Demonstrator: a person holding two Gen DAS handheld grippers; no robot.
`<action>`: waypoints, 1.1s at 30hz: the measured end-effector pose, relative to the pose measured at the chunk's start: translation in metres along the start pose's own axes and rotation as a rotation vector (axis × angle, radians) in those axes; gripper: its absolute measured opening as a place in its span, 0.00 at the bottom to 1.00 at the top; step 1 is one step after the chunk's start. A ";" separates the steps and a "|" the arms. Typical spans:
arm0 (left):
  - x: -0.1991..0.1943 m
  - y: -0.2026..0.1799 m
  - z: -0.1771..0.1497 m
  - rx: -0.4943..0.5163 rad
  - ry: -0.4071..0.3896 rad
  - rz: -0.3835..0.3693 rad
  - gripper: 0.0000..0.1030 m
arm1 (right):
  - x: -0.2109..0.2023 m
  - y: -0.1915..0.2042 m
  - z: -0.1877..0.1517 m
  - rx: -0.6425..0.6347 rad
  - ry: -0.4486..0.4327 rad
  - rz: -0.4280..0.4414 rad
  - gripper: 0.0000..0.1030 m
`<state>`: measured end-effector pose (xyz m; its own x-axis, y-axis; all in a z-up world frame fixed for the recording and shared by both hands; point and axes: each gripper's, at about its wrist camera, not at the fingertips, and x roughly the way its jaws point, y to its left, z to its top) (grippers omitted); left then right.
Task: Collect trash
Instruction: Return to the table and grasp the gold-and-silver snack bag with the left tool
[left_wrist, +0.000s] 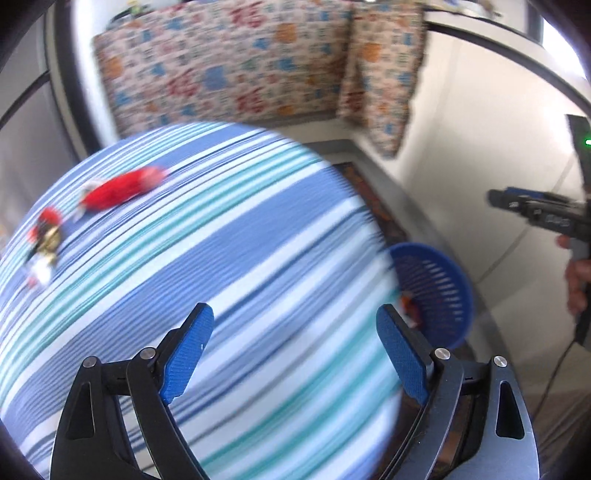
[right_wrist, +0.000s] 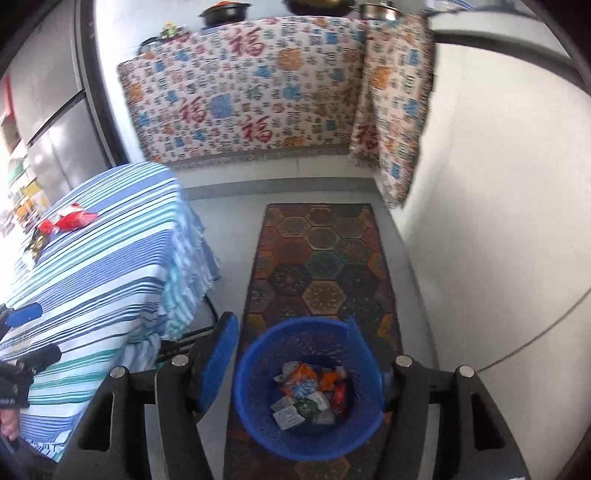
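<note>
Red crumpled wrapper (left_wrist: 120, 192) lying on the striped tablecloth (left_wrist: 236, 266) of the desk, toward its far left part; beside it, nearer the left edge, a second small piece of trash (left_wrist: 46, 236), red and gold (too blurred to name more closely). Same red wrapper seen from the right wrist view (right_wrist: 72, 219), resting flat on the cloth, well apart from the basket.

Blue plastic waste basket (right_wrist: 258, 369) standing on the patterned rug (right_wrist: 321, 258), on the floor just beside the desk's draped corner. Inside, a heap of wrappers (right_wrist: 310, 398): white, orange, green, red.

Left gripper (left_wrist: 295, 354) over the striped cloth, jaws spread wide, nothing between them; blue pads bare. Right gripper (right_wrist: 291, 365) directly above the basket's mouth, jaws apart, nothing held (only the basket seen through the gap). Right gripper also visible at the right edge of the left wrist view, a hand (left_wrist: 578, 280) on its handle.

Beyond the rug, a counter hung with a printed cloth (right_wrist: 251, 92) bearing red characters; dark pots (right_wrist: 223, 13) on top.
</note>
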<state>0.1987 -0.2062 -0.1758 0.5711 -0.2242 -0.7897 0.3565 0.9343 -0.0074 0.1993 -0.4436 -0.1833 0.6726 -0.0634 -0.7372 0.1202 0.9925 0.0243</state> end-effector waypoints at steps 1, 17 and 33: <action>0.000 0.016 -0.005 -0.024 0.007 0.029 0.88 | 0.000 0.015 0.001 -0.021 -0.002 0.021 0.61; 0.003 0.178 -0.043 -0.272 0.033 0.217 1.00 | 0.044 0.251 -0.016 -0.400 0.060 0.256 0.63; 0.009 0.217 -0.021 -0.286 0.002 0.279 0.82 | 0.077 0.283 0.011 -0.336 0.053 0.230 0.75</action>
<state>0.2657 0.0005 -0.1970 0.6153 0.0492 -0.7867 -0.0328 0.9988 0.0368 0.2930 -0.1689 -0.2260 0.6149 0.1607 -0.7721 -0.2802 0.9597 -0.0234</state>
